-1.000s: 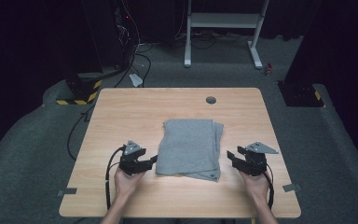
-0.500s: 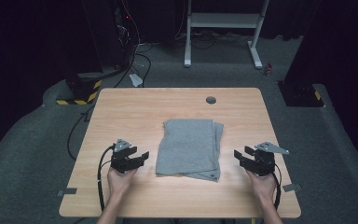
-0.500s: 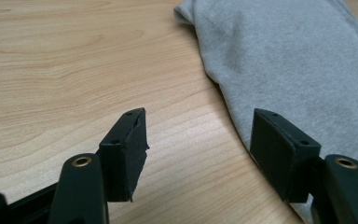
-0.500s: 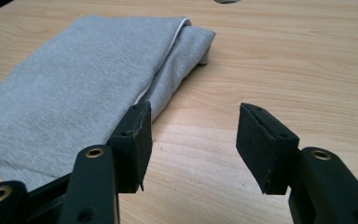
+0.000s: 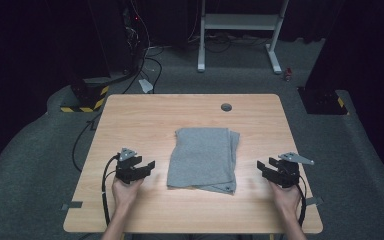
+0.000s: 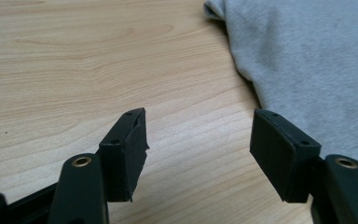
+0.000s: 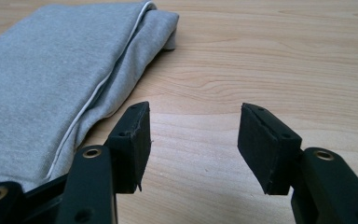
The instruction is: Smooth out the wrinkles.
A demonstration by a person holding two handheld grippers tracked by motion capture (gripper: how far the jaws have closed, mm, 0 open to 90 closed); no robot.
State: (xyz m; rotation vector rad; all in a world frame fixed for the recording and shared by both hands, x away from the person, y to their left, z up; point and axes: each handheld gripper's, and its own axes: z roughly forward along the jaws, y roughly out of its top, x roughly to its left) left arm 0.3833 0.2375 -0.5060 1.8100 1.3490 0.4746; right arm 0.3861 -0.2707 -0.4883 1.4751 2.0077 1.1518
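Note:
A folded grey cloth (image 5: 204, 157) lies flat in the middle of the wooden table (image 5: 130, 115). My left gripper (image 5: 147, 167) rests low over the table a short way left of the cloth, open, nothing between its jaws. In the left gripper view the left gripper (image 6: 198, 140) has bare wood between its pads and the cloth (image 6: 307, 65) to its right. My right gripper (image 5: 262, 167) sits to the right of the cloth, open and empty too. The right gripper view shows the right gripper (image 7: 193, 135) over wood, the cloth (image 7: 60, 79) with its folded edge at left.
A small dark round grommet (image 5: 226, 106) is set in the table near its far edge. Beyond the table stand a white metal frame (image 5: 240, 30) and a black-and-yellow striped block (image 5: 82, 102) with cables on the grey floor.
Both grippers have drawn away from the cloth's sides, the left one to the left and the right one to the right, and slightly toward the near edge. The cloth has stayed put.

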